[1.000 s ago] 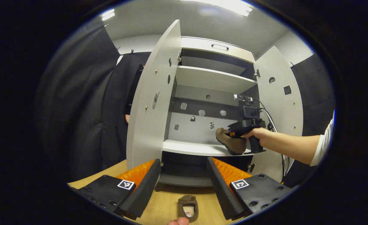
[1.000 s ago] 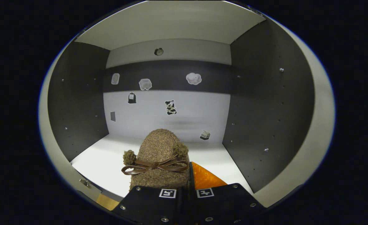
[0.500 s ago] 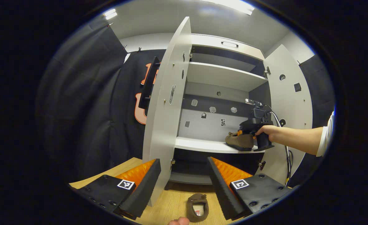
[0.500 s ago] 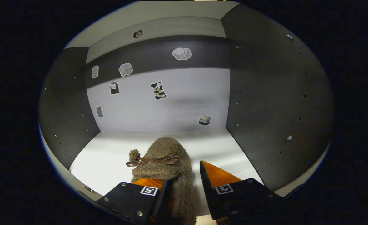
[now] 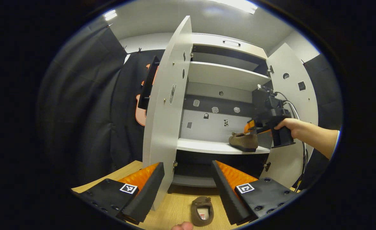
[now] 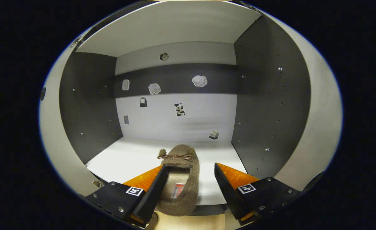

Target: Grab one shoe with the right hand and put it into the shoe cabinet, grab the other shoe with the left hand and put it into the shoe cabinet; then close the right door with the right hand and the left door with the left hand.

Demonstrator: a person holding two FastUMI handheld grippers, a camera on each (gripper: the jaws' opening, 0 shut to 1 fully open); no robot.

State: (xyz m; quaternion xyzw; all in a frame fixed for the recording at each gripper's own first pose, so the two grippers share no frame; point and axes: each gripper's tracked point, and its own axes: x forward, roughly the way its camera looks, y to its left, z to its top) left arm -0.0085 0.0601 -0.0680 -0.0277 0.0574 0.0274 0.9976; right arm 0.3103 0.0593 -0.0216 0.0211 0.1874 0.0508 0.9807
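Note:
A brown fuzzy shoe point(image 6: 181, 179) with a bow lies on the cabinet's white middle shelf point(image 6: 133, 158), toe pointing inward, heel at the front edge. My right gripper point(image 6: 189, 172) hovers open just behind and above it, fingers apart on either side without touching. In the left gripper view that shoe point(image 5: 244, 142) rests on the shelf with the right gripper point(image 5: 250, 126) and a hand behind it. The second brown shoe point(image 5: 202, 210) lies on the wooden floor point(image 5: 172, 210) in front of the cabinet. My left gripper point(image 5: 188, 172) hangs open above it.
Both cabinet doors stand open: the left door point(image 5: 167, 105) swings out towards me, the right door point(image 5: 295, 95) sits behind the person's forearm point(image 5: 315, 137). An upper shelf point(image 5: 223, 75) and a dark lower compartment point(image 5: 200, 166) are visible. A fingertip point(image 5: 182, 226) shows at the bottom edge.
The right gripper opened, let go of the shoe on the shelf, and drew back and upward from it. The left gripper barely shifted.

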